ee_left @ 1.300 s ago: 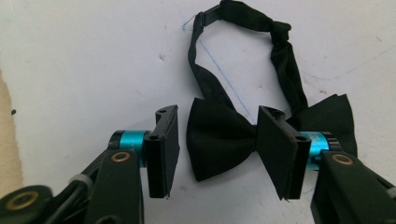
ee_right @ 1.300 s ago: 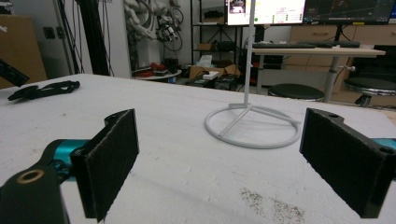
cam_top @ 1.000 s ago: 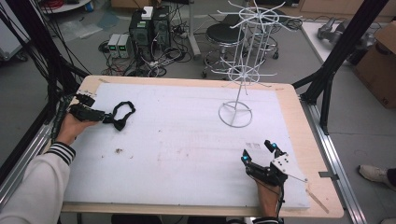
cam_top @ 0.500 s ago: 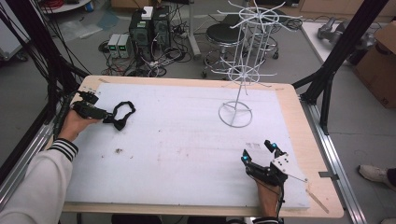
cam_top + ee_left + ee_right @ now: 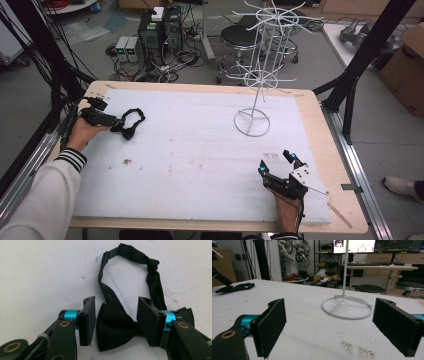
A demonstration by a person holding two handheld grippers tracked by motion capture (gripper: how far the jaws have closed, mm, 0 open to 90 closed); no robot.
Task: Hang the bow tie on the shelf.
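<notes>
A black bow tie [image 5: 112, 327] with its strap looped lies on the white foam mat [image 5: 200, 150] at the far left. My left gripper [image 5: 116, 303] is open, its jaws standing on either side of one wing of the bow, apart from the cloth. From above, the left gripper [image 5: 115, 121] meets the bow tie [image 5: 131, 122] from the left. My right gripper [image 5: 274, 161] rests open near the mat's front right, holding nothing. Past the right gripper [image 5: 329, 322] stands the ring base of a white wire rack [image 5: 347, 306].
The white wire rack [image 5: 252, 122] rises from the back right of the mat, with thin arms sticking out high up. Dark crumbs [image 5: 127, 161] dot the mat at front left. Black frame posts [image 5: 350, 75] flank the wooden table [image 5: 320, 125].
My left gripper has edged slightly toward the bow tie. The right gripper and the rack have not moved.
</notes>
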